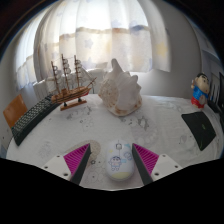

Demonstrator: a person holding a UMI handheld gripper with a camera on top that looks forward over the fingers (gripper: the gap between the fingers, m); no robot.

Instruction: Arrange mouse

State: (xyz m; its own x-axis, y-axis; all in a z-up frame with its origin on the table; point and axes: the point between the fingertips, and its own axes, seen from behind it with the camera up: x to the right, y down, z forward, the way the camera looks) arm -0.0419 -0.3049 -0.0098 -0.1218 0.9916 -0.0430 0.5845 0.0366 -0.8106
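A white mouse [118, 165] with a small cartoon figure printed on its back lies on the patterned white tablecloth [150, 125]. It stands between my two fingers, whose magenta pads [77, 156] show at either side of it. My gripper [112, 158] is open, with a visible gap between each pad and the mouse. The mouse rests on the table on its own.
Beyond the fingers stand a large white conch shell [120, 90] and a wooden model ship [72, 85]. A dark keyboard [38, 117] lies at the left, a dark mouse mat [202, 128] at the right, a small figurine [202, 92] behind it. Curtains hang at the back.
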